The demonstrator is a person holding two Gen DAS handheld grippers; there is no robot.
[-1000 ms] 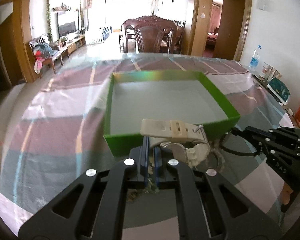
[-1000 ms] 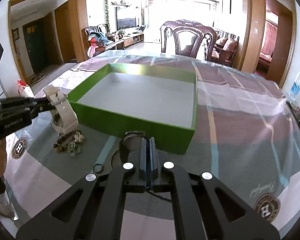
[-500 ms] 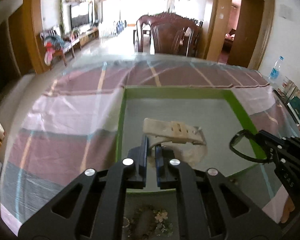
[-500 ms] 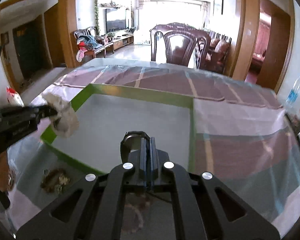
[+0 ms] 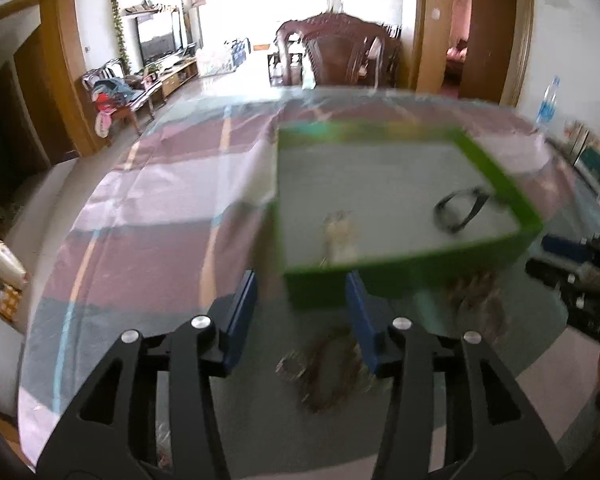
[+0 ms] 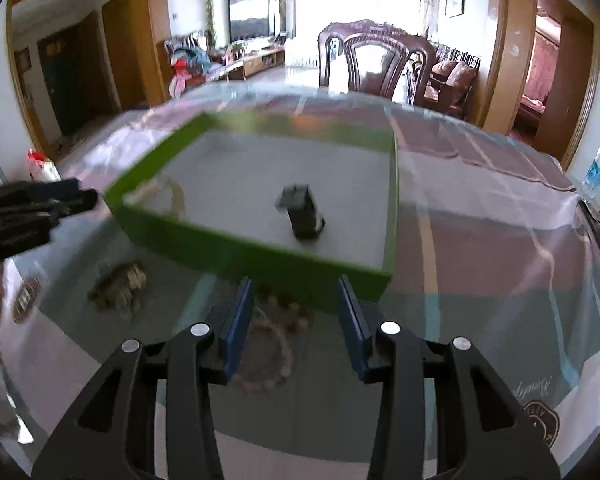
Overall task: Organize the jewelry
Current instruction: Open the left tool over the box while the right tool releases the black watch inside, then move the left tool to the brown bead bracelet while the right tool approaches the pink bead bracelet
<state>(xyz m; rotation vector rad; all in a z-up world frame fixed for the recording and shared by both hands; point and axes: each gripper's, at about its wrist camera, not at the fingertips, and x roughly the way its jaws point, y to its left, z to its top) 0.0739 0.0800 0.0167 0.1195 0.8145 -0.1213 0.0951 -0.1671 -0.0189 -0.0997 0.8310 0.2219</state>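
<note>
A green box with a grey floor stands on the table; it also shows in the right wrist view. A cream watch and a black watch lie inside it; in the right wrist view the black watch is mid-box and the cream watch is near the left wall. My left gripper is open and empty before the box, above a brownish bracelet. My right gripper is open and empty above a pink bead bracelet.
The brownish bracelet lies left of the right gripper. The checked tablecloth covers the table. A dark wooden chair stands at the far edge. A water bottle stands at the far right.
Both grippers opened and let go of their watches, which now lie in the box. Both grippers drew back to the near side of the box.
</note>
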